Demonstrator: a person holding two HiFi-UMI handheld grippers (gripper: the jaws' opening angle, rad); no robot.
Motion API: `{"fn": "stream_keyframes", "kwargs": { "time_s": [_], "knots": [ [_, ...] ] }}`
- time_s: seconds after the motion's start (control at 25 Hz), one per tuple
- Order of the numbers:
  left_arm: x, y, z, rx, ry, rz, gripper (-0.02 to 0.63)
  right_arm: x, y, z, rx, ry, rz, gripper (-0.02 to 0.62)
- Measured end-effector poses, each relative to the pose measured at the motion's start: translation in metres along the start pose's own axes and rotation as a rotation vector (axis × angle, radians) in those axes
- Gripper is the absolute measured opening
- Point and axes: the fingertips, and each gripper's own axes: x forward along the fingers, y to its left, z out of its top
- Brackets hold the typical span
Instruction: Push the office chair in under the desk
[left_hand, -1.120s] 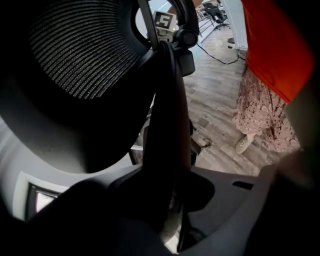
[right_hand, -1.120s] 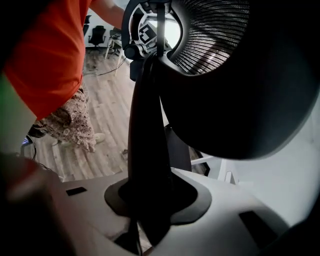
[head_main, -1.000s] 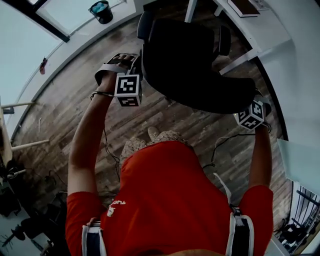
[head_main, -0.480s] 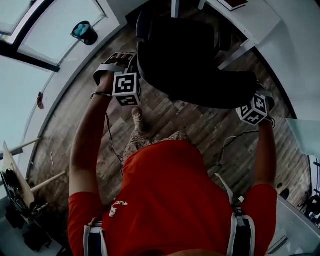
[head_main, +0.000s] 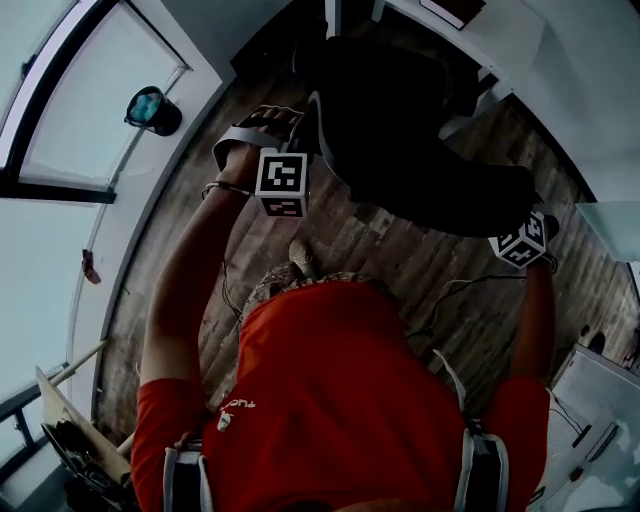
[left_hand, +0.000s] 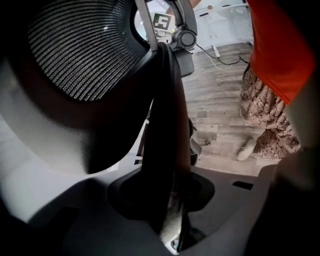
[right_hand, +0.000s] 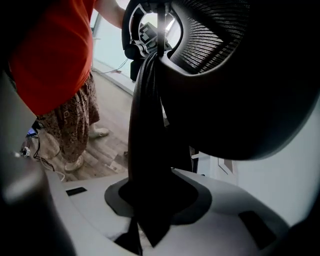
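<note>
The black office chair stands on the wood floor in front of the white desk, its seat partly under the desk's edge. My left gripper is shut on the left rim of the backrest, and my right gripper is shut on the right rim. In the left gripper view the mesh backrest fills the upper left and its dark rim runs down into the left gripper. The right gripper view mirrors this: mesh, rim, right gripper.
A dark bin with a teal liner stands by the white wall at the left. Cables lie on the floor behind the chair. The person's shoe is just behind the chair. White furniture stands at the lower right.
The chair and both grippers have moved forward toward the desk, and the person has stepped after them. Both grips have stayed as they were.
</note>
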Motion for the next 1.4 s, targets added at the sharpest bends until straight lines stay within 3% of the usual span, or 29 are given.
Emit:
{"fn": "stream_keyframes", "kwargs": {
  "time_s": [0.6,1.4],
  "knots": [
    [0.053,0.066,-0.049,0.133,-0.138,-0.019,0.115,0.028,-0.029,0.037,0.147,0.096,-0.041,0.123],
    [0.136,0.162,-0.082,0.22,-0.198,-0.033,0.11,0.085,-0.089,0.033,0.228,0.157,-0.042,0.123]
  ]
}}
